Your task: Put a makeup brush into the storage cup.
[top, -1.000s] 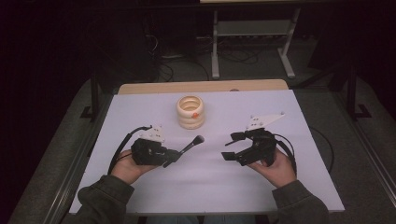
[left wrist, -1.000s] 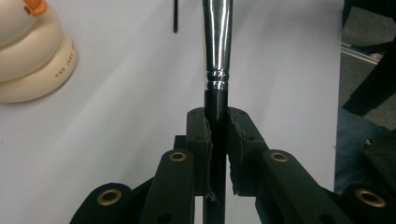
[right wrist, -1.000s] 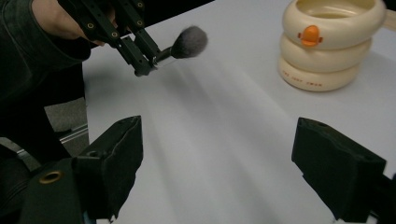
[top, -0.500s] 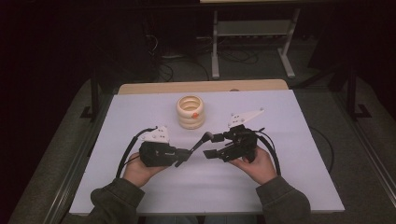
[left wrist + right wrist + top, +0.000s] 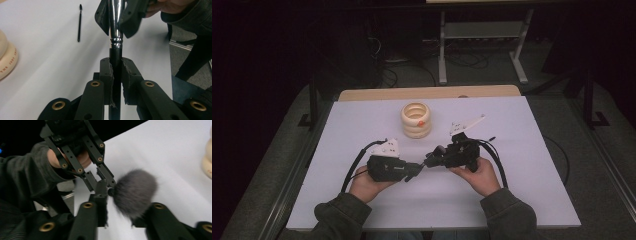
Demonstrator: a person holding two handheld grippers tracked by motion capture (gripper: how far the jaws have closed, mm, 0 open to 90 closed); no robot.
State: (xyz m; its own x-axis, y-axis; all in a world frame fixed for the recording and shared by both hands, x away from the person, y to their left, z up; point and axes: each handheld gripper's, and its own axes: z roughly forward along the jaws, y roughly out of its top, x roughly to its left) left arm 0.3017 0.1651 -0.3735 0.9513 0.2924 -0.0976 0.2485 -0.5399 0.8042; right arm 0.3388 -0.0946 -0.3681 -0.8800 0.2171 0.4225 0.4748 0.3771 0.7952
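- In the high view the white table point(image 5: 362, 130) is evenly and softly lit from above, while the floor and room around it sink into near black.
- Shadows on the table are faint and short.
- In the left gripper view, glare streaks down the brush's chrome ferrule point(image 5: 115, 22); the nearest jaw parts look soft.
- In the right gripper view, the grey bristles point(image 5: 135, 192) and foreground jaws are blurred, the background dark.

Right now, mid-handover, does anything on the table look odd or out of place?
Nothing spilled or broken. The brush is pinched by both tools at once: the left tool shut on its black handle, the right tool closing over the bristles rather than the shaft. A thin black stick lies loose on the table.
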